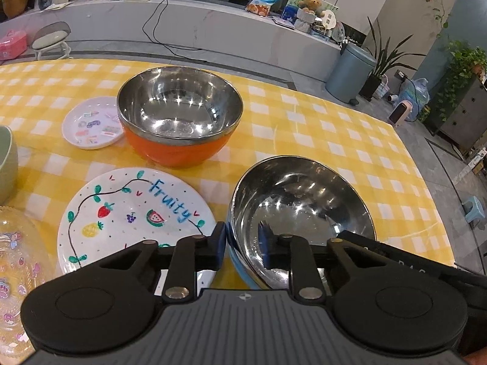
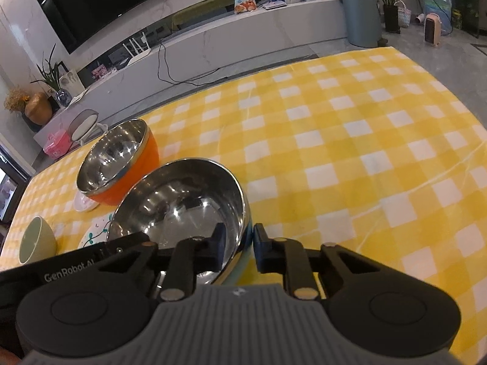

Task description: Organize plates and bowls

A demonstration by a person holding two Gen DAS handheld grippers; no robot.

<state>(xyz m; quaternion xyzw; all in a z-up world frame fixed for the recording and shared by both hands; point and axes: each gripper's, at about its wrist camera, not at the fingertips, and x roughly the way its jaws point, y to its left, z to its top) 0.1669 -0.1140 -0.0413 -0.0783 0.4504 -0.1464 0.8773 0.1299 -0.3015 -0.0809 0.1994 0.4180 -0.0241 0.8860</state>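
Observation:
A steel bowl with a blue outside [image 1: 304, 206] [image 2: 182, 200] stands on the yellow checked tablecloth [image 2: 334, 152]. My left gripper [image 1: 243, 243] is shut on its near left rim, one finger inside and one outside. On the bowl's near right rim my right gripper [image 2: 240, 243] grips the same way. A steel bowl with an orange outside [image 1: 179, 121] [image 2: 118, 164] sits just beyond. To the left lies a white "Fruity" plate [image 1: 131, 213] [image 2: 94, 234]; a small white sticker plate [image 1: 91, 123] rests behind it.
A pale green bowl [image 1: 6, 161] [image 2: 36, 240] stands at the left. A clear stickered dish [image 1: 18, 258] is at the near left. The table's right edge [image 1: 426, 182] drops to the floor, where a blue bin [image 1: 350, 73] stands.

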